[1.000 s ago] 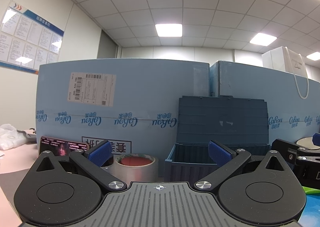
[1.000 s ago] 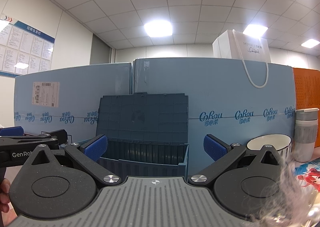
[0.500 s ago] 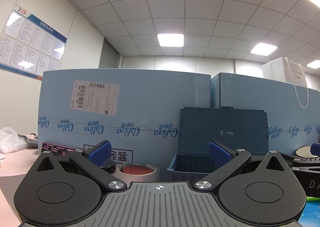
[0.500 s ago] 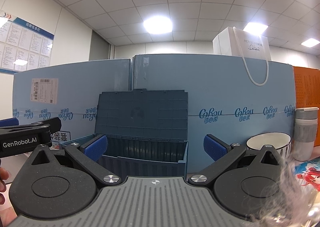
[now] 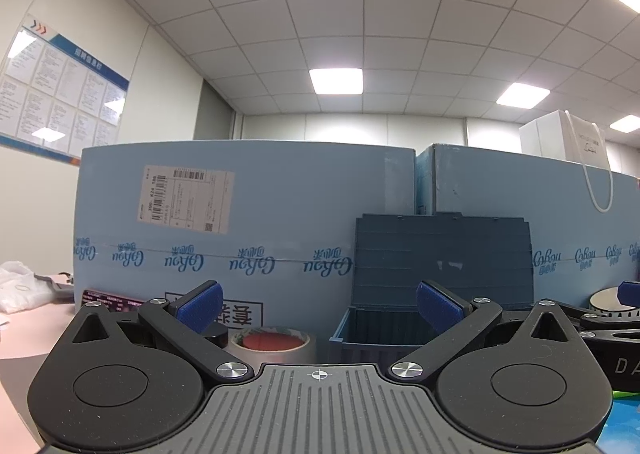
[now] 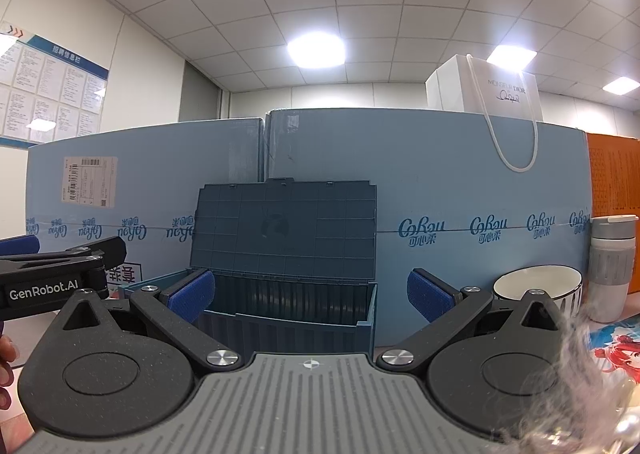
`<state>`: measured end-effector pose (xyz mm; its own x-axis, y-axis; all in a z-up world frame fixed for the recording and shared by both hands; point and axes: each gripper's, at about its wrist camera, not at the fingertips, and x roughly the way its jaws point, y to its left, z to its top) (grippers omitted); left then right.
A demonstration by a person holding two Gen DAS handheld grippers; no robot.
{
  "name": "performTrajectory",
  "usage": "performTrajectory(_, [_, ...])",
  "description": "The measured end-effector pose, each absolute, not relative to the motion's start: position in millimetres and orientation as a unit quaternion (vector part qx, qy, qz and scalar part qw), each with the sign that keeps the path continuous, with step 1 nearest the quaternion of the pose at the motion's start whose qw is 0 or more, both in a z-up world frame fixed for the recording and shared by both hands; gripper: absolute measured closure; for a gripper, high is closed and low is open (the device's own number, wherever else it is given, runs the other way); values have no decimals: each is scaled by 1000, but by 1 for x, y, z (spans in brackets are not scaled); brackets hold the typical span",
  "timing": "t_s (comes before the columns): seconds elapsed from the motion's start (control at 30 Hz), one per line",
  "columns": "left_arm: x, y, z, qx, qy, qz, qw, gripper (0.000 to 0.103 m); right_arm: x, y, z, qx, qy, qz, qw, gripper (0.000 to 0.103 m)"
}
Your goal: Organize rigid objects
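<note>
Tape roll (image 5: 273,343), silver with a red core, lies flat on our table beside the open blue bin (image 6: 288,318); we hold both grippers (image 5: 318,304) (image 6: 310,292) wide, empty.

We are viewing the left gripper (image 5: 318,306) and right gripper (image 6: 310,292): black linkage arms, silver pivot screws, ribbed grey housings, blue-padded fingers (image 6: 191,291), white "GenRobot.AI" lettering.
</note>
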<state>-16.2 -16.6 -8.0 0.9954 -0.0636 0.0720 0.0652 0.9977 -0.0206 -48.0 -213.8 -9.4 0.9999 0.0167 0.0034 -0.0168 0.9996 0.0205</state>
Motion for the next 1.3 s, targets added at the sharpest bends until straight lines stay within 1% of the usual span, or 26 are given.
performTrajectory(1.3, [-18,-18,-8,-6,-36,-39,999,0,-48,-215,-9,10,2,15,1000,0])
